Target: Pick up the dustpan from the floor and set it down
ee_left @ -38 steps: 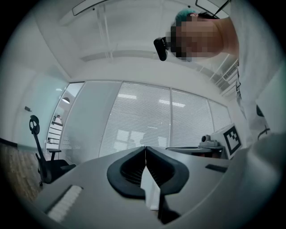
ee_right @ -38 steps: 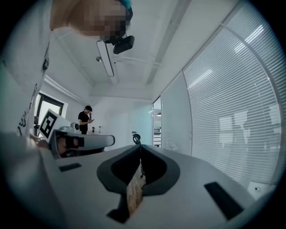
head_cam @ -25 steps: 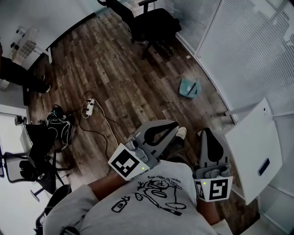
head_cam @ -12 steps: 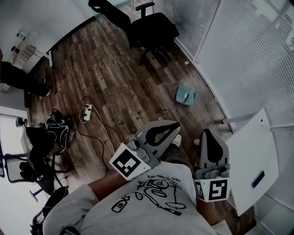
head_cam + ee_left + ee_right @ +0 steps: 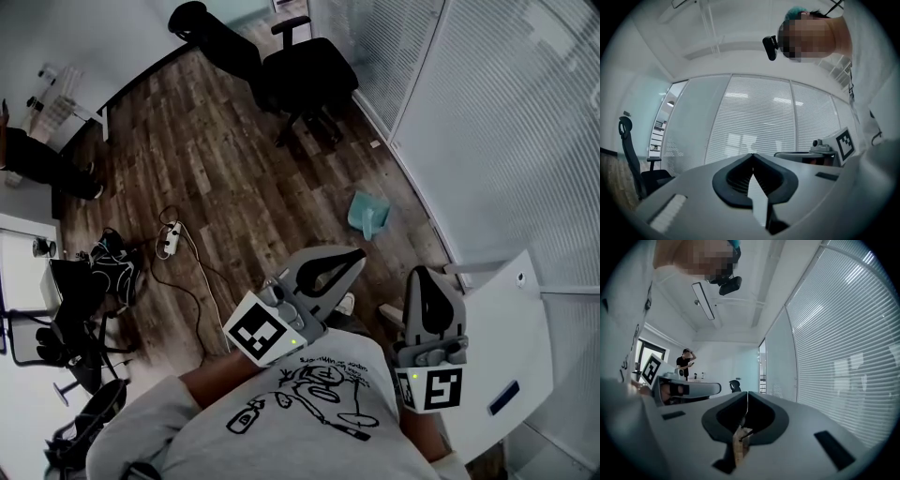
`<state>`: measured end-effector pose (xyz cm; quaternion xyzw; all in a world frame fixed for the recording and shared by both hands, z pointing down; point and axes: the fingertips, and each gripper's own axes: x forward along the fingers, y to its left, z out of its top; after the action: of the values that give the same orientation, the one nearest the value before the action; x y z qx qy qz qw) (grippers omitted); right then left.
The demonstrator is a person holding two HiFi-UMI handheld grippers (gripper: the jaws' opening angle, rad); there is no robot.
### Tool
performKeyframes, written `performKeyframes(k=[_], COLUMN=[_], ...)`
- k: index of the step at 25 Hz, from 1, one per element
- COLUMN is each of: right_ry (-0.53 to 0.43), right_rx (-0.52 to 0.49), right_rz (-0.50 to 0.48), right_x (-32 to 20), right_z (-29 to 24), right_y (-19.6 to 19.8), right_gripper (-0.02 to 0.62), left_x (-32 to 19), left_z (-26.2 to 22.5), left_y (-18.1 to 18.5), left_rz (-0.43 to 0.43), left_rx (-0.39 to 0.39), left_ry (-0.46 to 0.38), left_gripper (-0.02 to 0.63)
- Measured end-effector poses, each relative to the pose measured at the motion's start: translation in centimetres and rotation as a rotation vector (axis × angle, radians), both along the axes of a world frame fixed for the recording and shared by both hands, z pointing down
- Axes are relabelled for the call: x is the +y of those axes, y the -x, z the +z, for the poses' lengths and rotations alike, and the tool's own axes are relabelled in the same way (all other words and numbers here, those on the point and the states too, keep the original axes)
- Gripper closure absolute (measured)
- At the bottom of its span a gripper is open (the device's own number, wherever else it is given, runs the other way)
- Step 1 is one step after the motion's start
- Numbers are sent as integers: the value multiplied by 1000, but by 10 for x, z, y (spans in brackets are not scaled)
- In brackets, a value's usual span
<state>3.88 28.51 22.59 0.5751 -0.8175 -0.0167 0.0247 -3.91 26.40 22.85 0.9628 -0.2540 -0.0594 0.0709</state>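
Observation:
The teal dustpan (image 5: 367,214) lies on the wooden floor close to the glass wall, ahead of both grippers in the head view. My left gripper (image 5: 355,254) is held level in front of my chest, its jaws shut with nothing between them. My right gripper (image 5: 424,273) is level beside it, also shut and empty. Both are well short of the dustpan. In the left gripper view the left gripper (image 5: 752,154) has its tips together against the blinds. In the right gripper view the right gripper (image 5: 747,392) has its tips together too. Neither gripper view shows the dustpan.
A black office chair (image 5: 305,66) stands beyond the dustpan. A power strip with its cable (image 5: 169,237) and a black bag (image 5: 114,262) lie on the floor at left. A white table (image 5: 511,347) juts in at right, by the blind-covered glass wall (image 5: 487,122). A person (image 5: 47,164) stands far left.
The whole floor has slid toward me in the head view: the dustpan sits lower and further left, nearer the grippers. Both grippers keep their place in the view and stay shut.

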Motion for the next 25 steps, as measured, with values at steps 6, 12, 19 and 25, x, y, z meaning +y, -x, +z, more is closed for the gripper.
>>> performKeyframes(k=[6,12,19,25], right_ry=[16,39,63,63], right_rx=[-7,-24,-36,-23], right_rz=[-21,-33,-44,-35], right_x=[-29,-56,-86,-135], right_z=[8,11,29,30], right_y=[-49,-69,-67,-58], right_gripper=[589,589,589,589], left_x=[-30,-57,-86,-135], left_z=[4,8,25,30], left_y=[-46,-58,-60,-59], left_rz=[-24,-59,-59,-27], left_rx=[-9,-24,-34,-27], left_ry=[7,23,44,45], left_gripper=[604,604,604,604])
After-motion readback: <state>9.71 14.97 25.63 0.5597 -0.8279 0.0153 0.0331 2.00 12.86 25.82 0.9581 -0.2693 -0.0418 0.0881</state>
